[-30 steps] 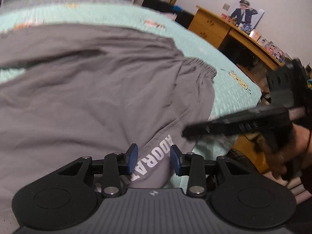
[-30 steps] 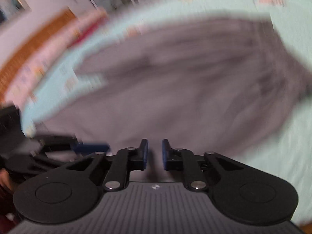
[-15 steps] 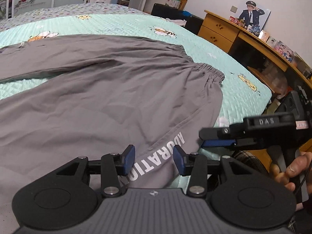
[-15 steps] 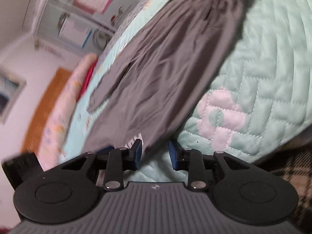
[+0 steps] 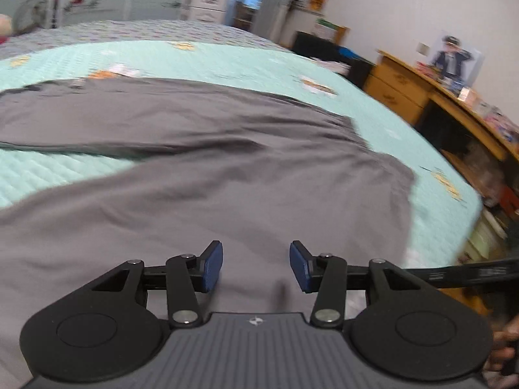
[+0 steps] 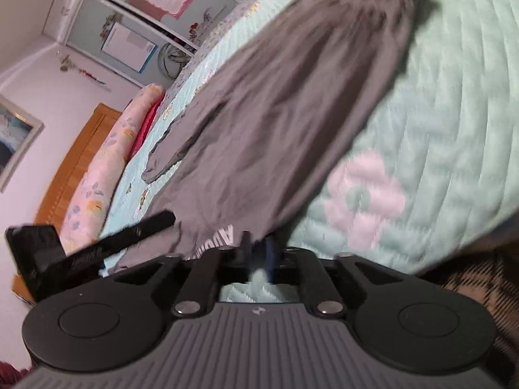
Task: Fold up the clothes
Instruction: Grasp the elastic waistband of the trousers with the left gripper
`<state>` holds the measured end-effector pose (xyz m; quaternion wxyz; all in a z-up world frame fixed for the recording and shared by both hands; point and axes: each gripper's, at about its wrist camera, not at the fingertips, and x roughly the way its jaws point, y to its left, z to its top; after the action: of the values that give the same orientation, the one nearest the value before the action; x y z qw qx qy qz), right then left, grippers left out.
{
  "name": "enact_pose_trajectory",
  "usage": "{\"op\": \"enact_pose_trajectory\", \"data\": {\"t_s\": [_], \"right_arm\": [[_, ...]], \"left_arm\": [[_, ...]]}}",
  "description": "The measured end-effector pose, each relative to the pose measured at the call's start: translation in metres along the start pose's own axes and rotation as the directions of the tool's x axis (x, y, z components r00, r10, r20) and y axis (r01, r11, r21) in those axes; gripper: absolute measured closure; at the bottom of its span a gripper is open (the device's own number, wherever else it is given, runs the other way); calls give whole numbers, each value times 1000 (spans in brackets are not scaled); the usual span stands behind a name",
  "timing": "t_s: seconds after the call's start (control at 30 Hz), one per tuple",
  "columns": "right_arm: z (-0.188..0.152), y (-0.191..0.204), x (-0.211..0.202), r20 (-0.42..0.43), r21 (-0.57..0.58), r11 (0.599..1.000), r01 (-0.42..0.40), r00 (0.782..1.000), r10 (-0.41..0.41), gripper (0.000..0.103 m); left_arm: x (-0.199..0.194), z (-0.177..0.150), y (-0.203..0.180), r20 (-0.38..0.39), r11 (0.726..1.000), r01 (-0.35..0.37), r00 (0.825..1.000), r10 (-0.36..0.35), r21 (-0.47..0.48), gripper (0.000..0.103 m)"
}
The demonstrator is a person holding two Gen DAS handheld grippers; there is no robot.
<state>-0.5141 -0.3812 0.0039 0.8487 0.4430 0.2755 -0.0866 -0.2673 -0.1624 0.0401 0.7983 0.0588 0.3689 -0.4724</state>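
In the left wrist view, your left gripper (image 5: 256, 265) hovers over the grey trousers (image 5: 207, 175), its fingers apart with nothing pinched; they have just been opening a little. The trousers lie spread flat on the bed (image 5: 227, 61), legs splayed apart and running off to the left, waistband toward the desk (image 5: 431, 97) side. No fold shows, so the task looks to be at its very start. The right gripper (image 5: 454, 274) juts in at the right edge, blurred.

In the right wrist view, your right gripper (image 6: 256, 253) sits at the trousers' (image 6: 292, 97) near edge by the white lettering (image 6: 217, 240). Its fingers stand close together and have just been closing; blur hides whether cloth is pinched, so I cannot tell. Every fold is left: legs together, then lengthwise halves.
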Motion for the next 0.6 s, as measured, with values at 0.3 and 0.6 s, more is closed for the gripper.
{"op": "enact_pose_trajectory", "data": {"t_s": [0.3, 0.6], "right_arm": [[79, 33, 30, 70, -178, 984, 2, 997, 10, 73], [185, 79, 91, 104, -223, 972, -72, 990, 97, 55]], "left_arm": [[-1, 30, 64, 15, 987, 30, 999, -28, -156, 53], [-55, 155, 203, 190, 925, -212, 941, 280, -315, 48]]}}
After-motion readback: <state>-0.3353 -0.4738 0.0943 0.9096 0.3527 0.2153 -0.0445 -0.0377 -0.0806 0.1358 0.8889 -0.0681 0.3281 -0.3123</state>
